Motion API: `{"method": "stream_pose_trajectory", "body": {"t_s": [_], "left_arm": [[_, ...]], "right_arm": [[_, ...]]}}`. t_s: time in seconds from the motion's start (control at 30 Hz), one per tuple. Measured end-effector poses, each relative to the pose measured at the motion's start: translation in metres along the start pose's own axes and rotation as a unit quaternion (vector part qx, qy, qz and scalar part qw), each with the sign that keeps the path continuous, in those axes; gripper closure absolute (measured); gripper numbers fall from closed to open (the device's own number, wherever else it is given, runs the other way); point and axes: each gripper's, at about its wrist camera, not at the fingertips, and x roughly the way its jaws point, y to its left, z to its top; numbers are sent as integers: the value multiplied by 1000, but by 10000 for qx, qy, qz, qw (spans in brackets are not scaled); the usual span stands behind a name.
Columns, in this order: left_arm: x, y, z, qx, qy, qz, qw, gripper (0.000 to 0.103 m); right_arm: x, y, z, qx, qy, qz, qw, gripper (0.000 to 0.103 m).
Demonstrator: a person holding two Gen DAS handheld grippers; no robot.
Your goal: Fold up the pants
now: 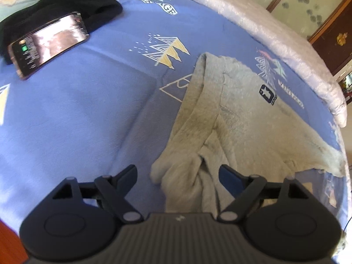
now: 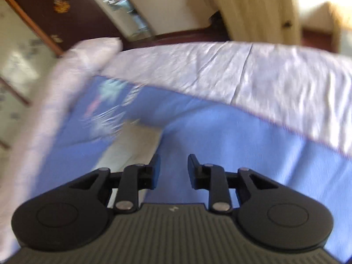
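Grey fleece pants (image 1: pixel 237 114) with a dark star patch lie folded over on the blue printed bed sheet (image 1: pixel 77 110), at the right of the left wrist view. A bunched end of them runs down under my left gripper (image 1: pixel 178 171), whose jaws stand wide apart above the cloth without pinching it. In the blurred right wrist view the pants (image 2: pixel 136 140) show as a pale patch left of the fingers. My right gripper (image 2: pixel 174 160) hangs over bare blue sheet, its jaws a little apart with nothing between them.
A phone (image 1: pixel 48 44) with a lit screen leans on a black garment (image 1: pixel 66 4) at the far left. A rolled white quilt (image 1: pixel 275 35) borders the sheet's far and right sides. A dark wooden wardrobe (image 1: pixel 330 33) stands beyond the bed.
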Motion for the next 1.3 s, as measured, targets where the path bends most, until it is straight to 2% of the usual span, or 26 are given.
{"method": "stream_pose_trajectory", "body": {"t_s": [0.17,0.23,0.3,0.33,0.43,0.53,0.67,0.7,0.73,0.77,0.8,0.87,0.93,1.03,1.13,1.23,1.3], "left_arm": [[-21,27,-12,-324,-103,-234,9991,15],[-24,35,-18,-460,-93,-356,9983,11],[-24,42,-23,-585,-54,-522,9969,9],[-24,43,-25,-626,-23,-601,9962,9],[-21,43,-31,-706,97,-919,9932,7],[-12,35,-33,-695,216,-1142,9908,6],[8,22,-31,-661,354,-1230,9896,7],[13,20,-30,-677,362,-1192,9899,9],[17,19,-30,-704,375,-1119,9905,20],[22,18,-30,-722,399,-1038,9912,36],[23,19,-30,-740,408,-983,9916,47],[25,23,-30,-848,472,-858,9916,91],[21,31,-31,-1059,488,-848,9896,93],[2,38,-31,-1139,288,-819,9897,93],[-15,43,-30,-1256,181,-902,9878,93],[-28,47,-25,-1360,72,-955,9861,93],[-38,50,-20,-1416,-42,-964,9852,93]], "right_arm": [[-89,-29,-58,-707,456,1109,9903,69],[-120,-40,-82,-1025,407,1213,9865,67],[-147,-60,-106,-1225,163,1033,9869,58],[-159,-73,-115,-1235,48,891,9883,57],[-189,-116,-133,-836,-154,679,9941,56],[-200,-153,-141,-323,-211,536,9978,54],[-202,-186,-147,560,-15,717,9959,54],[-202,-192,-148,758,25,817,9938,54],[-203,-194,-150,909,62,899,9918,54],[-200,-195,-150,1007,109,949,9903,54],[-198,-198,-149,1052,169,996,9893,54],[-191,-190,-152,1007,245,1042,9891,54],[-190,-185,-156,893,290,1073,9898,54],[-181,-176,-151,787,325,1108,9902,54],[-164,-164,-141,584,222,932,9937,54],[-145,-169,-127,721,245,892,9931,57],[-139,-171,-119,915,369,980,9903,93]]}}
